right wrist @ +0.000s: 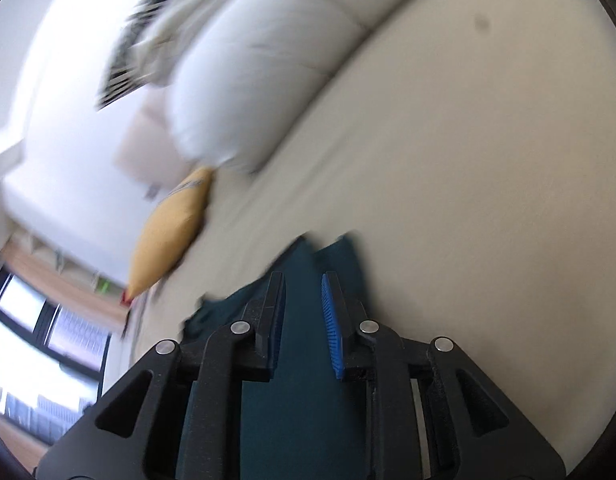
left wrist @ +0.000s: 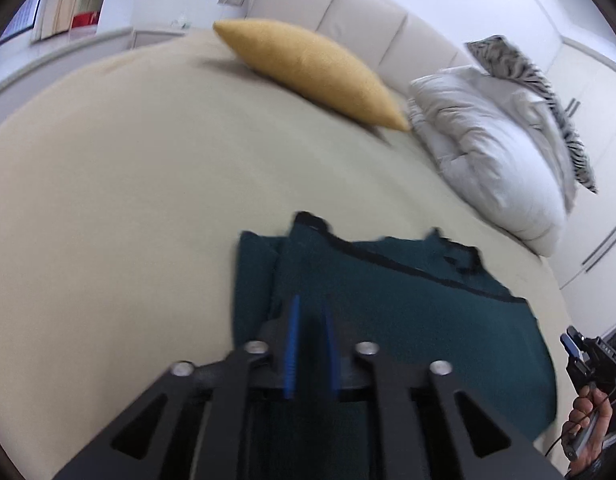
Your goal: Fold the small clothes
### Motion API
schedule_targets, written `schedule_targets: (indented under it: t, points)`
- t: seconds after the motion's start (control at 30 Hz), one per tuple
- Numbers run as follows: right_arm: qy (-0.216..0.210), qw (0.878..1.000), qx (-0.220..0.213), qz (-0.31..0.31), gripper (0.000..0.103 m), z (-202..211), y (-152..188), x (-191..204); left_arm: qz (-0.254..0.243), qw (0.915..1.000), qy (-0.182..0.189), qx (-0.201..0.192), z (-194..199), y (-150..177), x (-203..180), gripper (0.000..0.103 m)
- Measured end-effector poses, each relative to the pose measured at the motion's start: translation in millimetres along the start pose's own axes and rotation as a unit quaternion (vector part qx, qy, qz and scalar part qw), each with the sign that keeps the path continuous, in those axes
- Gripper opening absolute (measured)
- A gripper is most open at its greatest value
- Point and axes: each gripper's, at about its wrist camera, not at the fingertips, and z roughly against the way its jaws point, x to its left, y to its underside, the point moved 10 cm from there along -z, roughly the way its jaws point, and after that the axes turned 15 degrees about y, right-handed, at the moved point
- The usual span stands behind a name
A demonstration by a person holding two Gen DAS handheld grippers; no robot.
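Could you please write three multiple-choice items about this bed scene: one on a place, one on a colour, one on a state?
1. Where does the mustard-yellow cushion lie?
A. On the floor
B. On the beige bed, by the cream padded headboard
C. On top of the garment

2. What colour is the knitted garment?
A. Dark teal with black trim
B. Red
C. White

3. How does the garment lie?
A. Hanging from a hook
B. Rolled into a ball
C. Spread on the bed, one side edge folded over

Answers: 1 B, the cushion rests on the bedspread below the headboard. 2 A, the teal cloth has a black band. 3 C, it lies flat, with a doubled layer at its left side in the left wrist view.
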Motion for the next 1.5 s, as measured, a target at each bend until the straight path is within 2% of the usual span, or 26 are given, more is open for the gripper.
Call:
schedule_targets:
  t: [0.03, 0.07, 0.1, 0.17, 0.23, 0.3, 0.33, 0.37, 0.4, 0.5, 0.57, 0.63, 0.7, 0.73, 0.8, 0.9, 1.0, 1.2, 1.37, 1.5]
  points:
    - [-0.023, 1.000, 0.007, 0.019, 0.020, 17.1, 11.7, 13.2, -0.015, 0.9998, 0.005, -0.009, 13.9, 8.2, -18.3, 0.044]
    - [-0.062, 0.997, 0.020, 0.045, 0.021, 33.7, 34.0, 37.3, -0.028, 0.9995, 0.009, -0.008, 21.3, 16.3, -31.7, 0.052]
    - [-0.087, 0.993, 0.035, 0.065, 0.025, 38.2, 54.6, 59.3, -0.042, 0.9990, 0.018, -0.004, 26.5, 26.4, -46.8, 0.054]
    - [-0.117, 0.982, 0.095, 0.118, 0.059, 35.0, 114.6, 99.8, -0.069, 0.9971, 0.025, 0.022, 26.7, 51.8, -68.2, 0.059]
    - [-0.125, 0.970, 0.141, 0.153, 0.059, 22.0, 165.9, 122.1, -0.063, 0.9963, 0.002, 0.058, 16.8, 76.0, -57.4, 0.059]
    - [-0.096, 0.967, 0.175, 0.161, 0.059, 3.9, 193.7, 115.9, -0.033, 0.9971, 0.006, 0.068, 15.3, 88.6, -37.4, 0.053]
    - [-0.087, 0.968, 0.178, 0.151, 0.051, -1.4, 196.0, 106.8, -0.027, 0.9975, 0.011, 0.064, 20.0, 90.2, -31.8, 0.048]
    - [-0.093, 0.970, 0.173, 0.141, 0.039, -1.5, 194.1, 98.7, -0.023, 0.9977, 0.011, 0.063, 26.5, 91.2, -28.3, 0.048]
    - [-0.090, 0.973, 0.168, 0.131, 0.035, -0.3, 190.9, 89.2, -0.021, 0.9977, 0.012, 0.063, 32.1, 92.3, -26.6, 0.049]
    - [-0.072, 0.987, 0.136, 0.055, 0.033, 17.9, 155.0, 34.4, -0.020, 0.9978, 0.008, 0.063, 45.0, 99.0, -20.6, 0.049]
    - [-0.030, 0.995, 0.097, 0.024, 0.034, 35.7, 131.6, -4.1, -0.008, 0.9982, 0.012, 0.059, 54.6, 104.0, -16.5, 0.048]
    - [0.002, 0.997, 0.075, -0.005, 0.035, 54.6, 118.8, -31.3, -0.017, 0.9983, 0.000, 0.056, 63.0, 107.3, -18.8, 0.049]
    - [0.018, 0.998, 0.049, -0.017, 0.039, 81.2, 114.0, -45.9, -0.040, 0.9976, -0.018, 0.054, 71.5, 108.0, -27.3, 0.057]
    - [0.017, 0.999, 0.041, -0.014, 0.040, 92.8, 115.0, -44.9, -0.046, 0.9973, -0.025, 0.051, 73.6, 107.2, -28.5, 0.062]
    - [0.004, 0.999, 0.037, 0.001, 0.043, 114.9, 126.0, -32.9, -0.058, 0.9966, -0.037, 0.045, 80.0, 105.4, -32.3, 0.063]
    - [-0.002, 0.998, 0.035, 0.048, 0.044, 128.3, 130.3, -8.8, -0.077, 0.9948, -0.052, 0.041, 86.7, 102.0, -38.9, 0.064]
    - [-0.010, 0.995, 0.038, 0.093, 0.045, 141.1, 148.2, 26.1, -0.094, 0.9929, -0.062, 0.038, 90.6, 97.7, -43.4, 0.066]
    - [-0.020, 0.985, 0.051, 0.162, 0.045, 133.8, 179.2, 91.3, -0.093, 0.9923, -0.073, 0.036, 93.5, 93.9, -36.8, 0.067]
    - [-0.024, 0.981, 0.064, 0.181, 0.046, 124.1, 196.3, 109.2, -0.087, 0.9925, -0.078, 0.036, 93.4, 93.2, -29.2, 0.068]
    - [-0.026, 0.979, 0.077, 0.188, 0.046, 113.4, 205.9, 120.0, -0.055, 0.9952, -0.073, 0.034, 93.4, 89.6, -11.2, 0.072]
